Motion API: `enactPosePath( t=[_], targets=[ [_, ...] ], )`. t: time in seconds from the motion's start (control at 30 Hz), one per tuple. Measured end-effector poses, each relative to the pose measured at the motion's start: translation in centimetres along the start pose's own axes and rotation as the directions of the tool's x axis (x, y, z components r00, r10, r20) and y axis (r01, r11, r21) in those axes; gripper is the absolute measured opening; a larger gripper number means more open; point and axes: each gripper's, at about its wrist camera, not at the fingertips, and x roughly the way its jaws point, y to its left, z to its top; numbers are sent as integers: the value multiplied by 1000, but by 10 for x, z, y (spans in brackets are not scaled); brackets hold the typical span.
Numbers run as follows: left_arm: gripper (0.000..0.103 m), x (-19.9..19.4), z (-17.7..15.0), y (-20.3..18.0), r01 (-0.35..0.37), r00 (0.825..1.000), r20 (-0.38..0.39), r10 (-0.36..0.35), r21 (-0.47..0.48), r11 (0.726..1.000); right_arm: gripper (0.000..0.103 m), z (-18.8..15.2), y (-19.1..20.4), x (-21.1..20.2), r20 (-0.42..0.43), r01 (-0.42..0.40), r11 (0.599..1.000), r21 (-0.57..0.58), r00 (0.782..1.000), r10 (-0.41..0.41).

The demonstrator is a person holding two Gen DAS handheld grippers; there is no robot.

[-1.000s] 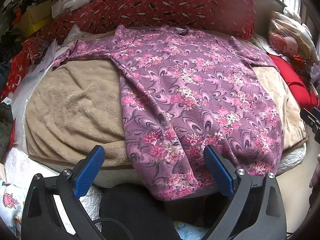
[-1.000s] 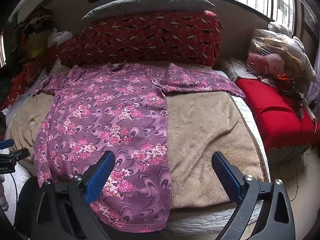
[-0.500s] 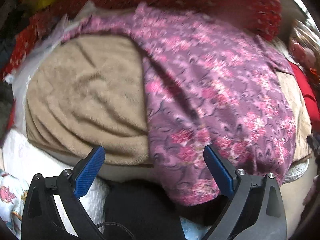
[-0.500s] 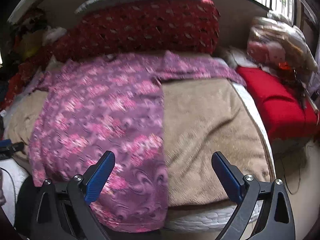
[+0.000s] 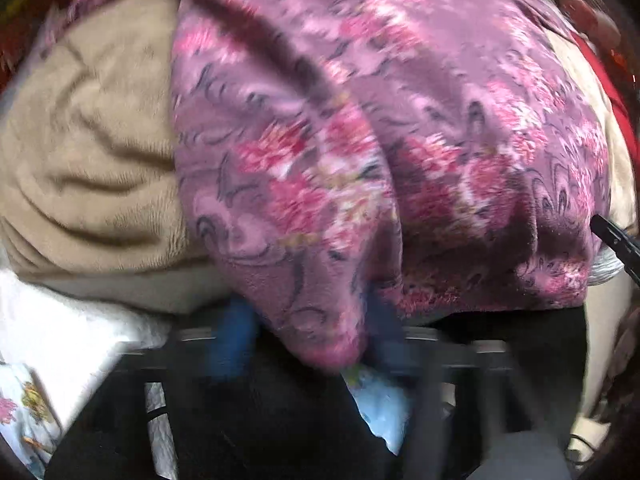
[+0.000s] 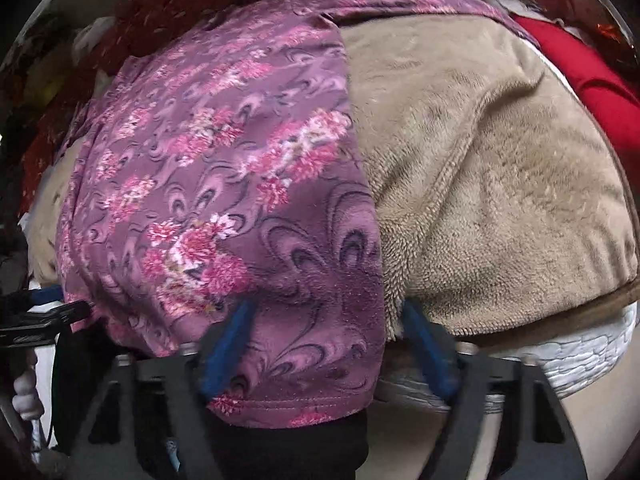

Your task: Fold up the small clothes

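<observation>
At bed edge | left tool (image 5: 308,336) closing, seemingly pinching purple top (image 5: 320,140) hem | right tool (image 6: 328,344) closing around hem, part-open

I see the bed (image 6: 592,356) with a tan blanket (image 6: 500,184) spread across the frame's right, the purple floral garment (image 6: 224,168) draped left.

Purple floral fleece top (image 6: 224,184) spread flat on the bed, front up, hem hanging off the near edge at 6 o'clock, sleeves out sideways.
</observation>
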Motion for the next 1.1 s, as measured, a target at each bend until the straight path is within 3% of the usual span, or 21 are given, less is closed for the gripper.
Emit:
enactPosePath(
  t=[0.03, 0.13, 0.23, 0.33, 0.4, 0.47, 0.53, 0.63, 0.67, 0.7, 0.73, 0.77, 0.8, 0.83, 0.87, 0.93, 1.0, 1.1],
  targets=[
    [8, -1, 0, 10, 29, 999, -16, -29, -34, 999, 4, 0, -3, -4, 1, -47, 999, 9, 999, 47],
    [4, -15, -5, 49, 144, 989, -3, -146, -150, 978, 6, 1, -8, -25, 49, -162, 986, 45, 986, 160],
    [4, -42, -17, 92, 232, 973, 48, -227, -234, 944, 5, 1, -16, -63, 167, -283, 957, 59, 948, 270],
    [4, -48, -33, 126, 274, 962, 67, -266, -295, 915, 2, 1, -27, -90, 243, -312, 947, 71, 927, 287],
    [4, -51, -44, 141, 254, 967, 62, -247, -319, 913, 2, -2, -32, -92, 250, -303, 950, 81, 929, 275],
    [4, -47, -53, 155, 251, 968, 63, -243, -317, 915, 2, -7, -33, -81, 212, -265, 959, 101, 947, 239],
    [4, -46, -64, 163, 299, 954, 88, -287, -333, 894, 2, -10, -36, -64, 136, -237, 961, 144, 966, 218],
    [7, -53, -65, 165, 352, 936, 150, -319, -332, 875, 8, -16, -46, -52, 86, -212, 955, 206, 976, 198],
    [17, -58, -63, 165, 368, 929, 168, -330, -318, 874, 9, -15, -48, -49, 80, -206, 952, 227, 978, 193],
    [34, -61, -59, 162, 381, 923, 178, -341, -311, 871, 11, -14, -51, -46, 79, -206, 948, 242, 978, 192],
    [43, -61, -47, 153, 394, 917, 190, -350, -303, 868, 20, -13, -52, -45, 83, -207, 946, 249, 978, 192],
    [53, -66, -40, 146, 398, 915, 200, -351, -289, 871, 38, -12, -53, -45, 89, -192, 949, 251, 981, 175],
    [54, -71, -31, 135, 395, 914, 210, -348, -260, 881, 47, -12, -55, -44, 94, -179, 952, 250, 983, 160],
    [55, -72, -18, 118, 374, 921, 204, -331, -234, 897, 56, -11, -54, -43, 97, -160, 955, 249, 985, 140],
    [60, -74, -9, 103, 320, 941, 176, -288, -192, 928, 56, -11, -54, -42, 98, -145, 958, 246, 987, 125],
    [61, -69, 7, 78, 222, 970, 137, -202, -142, 965, 56, -11, -49, -34, 78, -121, 964, 235, 991, 106],
    [61, -58, 21, 57, 138, 987, 97, -128, -110, 984, 56, -13, -48, -28, 61, -98, 969, 226, 994, 87],
    [61, -43, 36, 45, 86, 995, 52, -80, -119, 989, 56, -15, -43, -21, 51, -85, 974, 209, 996, 76]
  ],
)
